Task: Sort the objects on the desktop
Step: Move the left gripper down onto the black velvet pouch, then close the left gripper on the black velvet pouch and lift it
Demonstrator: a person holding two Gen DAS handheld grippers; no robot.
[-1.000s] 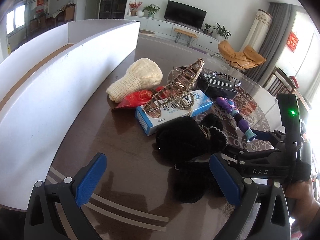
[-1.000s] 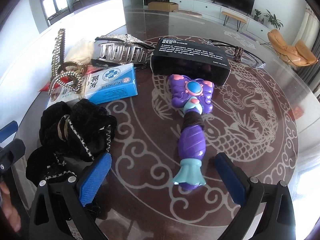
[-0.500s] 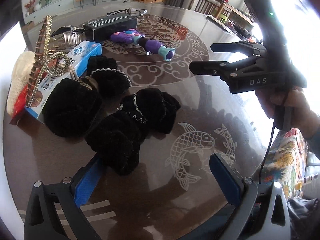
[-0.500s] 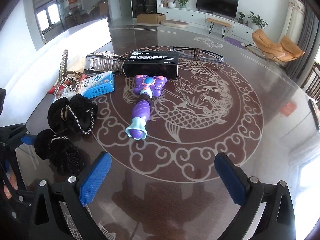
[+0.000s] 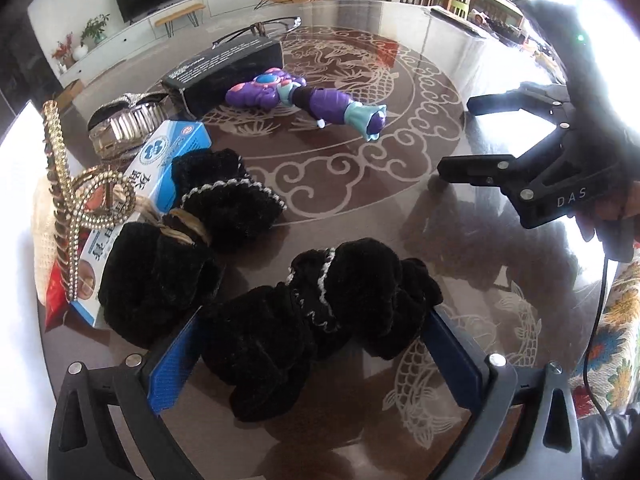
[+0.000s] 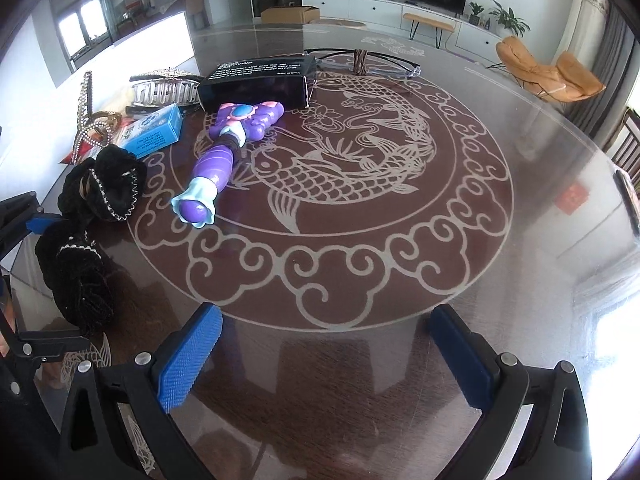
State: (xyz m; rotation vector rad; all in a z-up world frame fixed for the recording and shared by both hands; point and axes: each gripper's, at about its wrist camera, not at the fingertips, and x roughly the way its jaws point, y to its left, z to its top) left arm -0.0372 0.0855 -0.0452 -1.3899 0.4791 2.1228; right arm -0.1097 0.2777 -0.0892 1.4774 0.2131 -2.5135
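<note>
A black velvet scrunchie (image 5: 320, 304) with a silver trim lies between the blue pads (image 5: 172, 356) of my left gripper (image 5: 312, 356), which is open around it. A second black scrunchie (image 5: 188, 240) sits just behind, against a blue-and-white box (image 5: 160, 156). A purple toy wand (image 6: 224, 152) lies in front of a black box (image 6: 256, 80). My right gripper (image 6: 324, 356) stands open over bare table, well short of the wand. It also shows in the left wrist view as the right gripper (image 5: 456, 136). The left gripper (image 6: 60, 280) straddles the near scrunchie (image 6: 76, 276).
A gold rhinestone clip (image 5: 68, 184), a silver hair claw (image 5: 124, 124), a cream knit pouch (image 5: 40, 216) and a red packet (image 5: 54, 300) crowd the left. Glasses (image 6: 368, 60) lie behind the black box. The round table (image 6: 360, 184) has a fish pattern; a white board (image 6: 120, 52) stands at its left.
My left gripper swung right and moved in until the near scrunchie lies between its pads. My right gripper drew back from the purple wand towards the table's near edge.
</note>
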